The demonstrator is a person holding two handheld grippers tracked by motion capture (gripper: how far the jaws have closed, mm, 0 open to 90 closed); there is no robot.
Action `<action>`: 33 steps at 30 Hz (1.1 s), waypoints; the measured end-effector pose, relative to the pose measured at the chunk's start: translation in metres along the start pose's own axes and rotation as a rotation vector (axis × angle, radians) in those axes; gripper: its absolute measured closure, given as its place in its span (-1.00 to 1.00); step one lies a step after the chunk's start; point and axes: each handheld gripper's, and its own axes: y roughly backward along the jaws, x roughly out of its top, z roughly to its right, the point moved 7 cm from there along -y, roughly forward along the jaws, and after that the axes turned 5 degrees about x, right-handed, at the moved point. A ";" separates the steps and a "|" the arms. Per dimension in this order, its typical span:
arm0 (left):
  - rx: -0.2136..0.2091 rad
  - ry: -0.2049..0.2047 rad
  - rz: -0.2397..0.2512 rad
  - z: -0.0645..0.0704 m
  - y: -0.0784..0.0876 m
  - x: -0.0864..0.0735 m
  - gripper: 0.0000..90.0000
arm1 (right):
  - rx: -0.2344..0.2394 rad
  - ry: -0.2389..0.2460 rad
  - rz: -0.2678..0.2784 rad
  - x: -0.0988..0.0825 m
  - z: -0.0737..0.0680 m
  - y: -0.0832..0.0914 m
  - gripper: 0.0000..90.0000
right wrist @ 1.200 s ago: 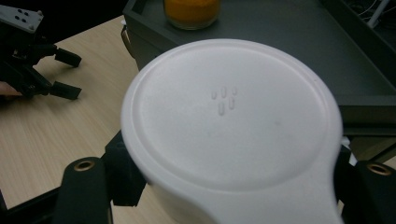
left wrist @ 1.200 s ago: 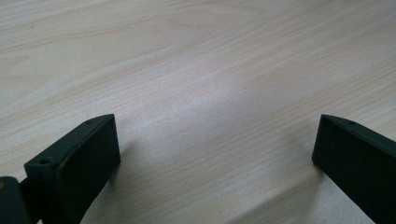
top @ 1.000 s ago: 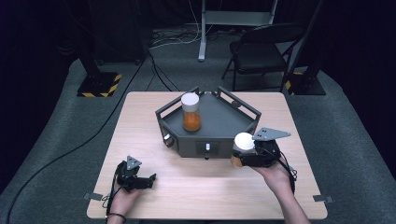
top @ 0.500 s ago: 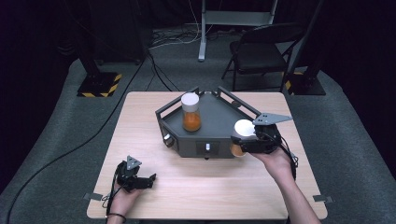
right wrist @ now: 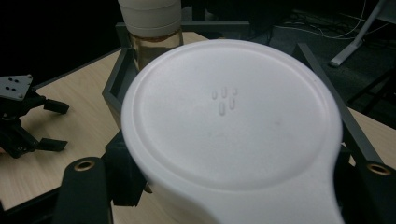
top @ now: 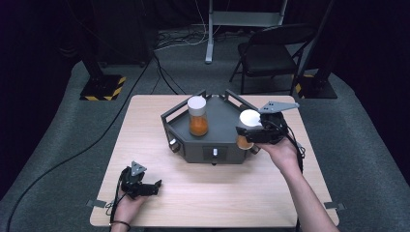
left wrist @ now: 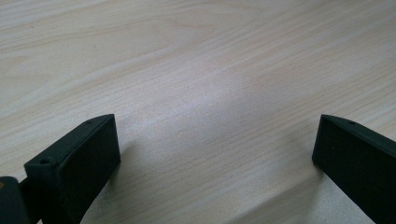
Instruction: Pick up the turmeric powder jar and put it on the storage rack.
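Jaws of the right gripper (top: 247, 133) pinch a white-lidded jar (right wrist: 229, 126) above the grey tray (top: 222, 145), dimples visible close up; left gripper (top: 145, 186) rests spread on bare table (left wrist: 196, 70)

One jar (top: 197, 116) stands in the tray (top: 220, 145) at mid-table; a second jar (top: 247, 129), seemingly above its right edge, sits in the right gripper (top: 246, 131). The left gripper (top: 153, 186) rests near the table's (top: 145, 121) front left.
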 end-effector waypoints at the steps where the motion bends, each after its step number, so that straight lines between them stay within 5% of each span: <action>1: 0.000 0.000 0.000 0.000 0.000 0.000 -0.99 | -0.004 0.002 -0.004 0.002 0.001 -0.001 -0.35; 13: 0.000 0.000 0.000 0.000 0.000 0.000 -0.99 | -0.028 0.004 -0.019 0.027 0.008 -0.025 -0.35; 33: -0.003 -0.001 0.002 0.000 0.000 0.000 -0.99 | -0.069 -0.044 -0.043 0.030 0.015 -0.075 -0.35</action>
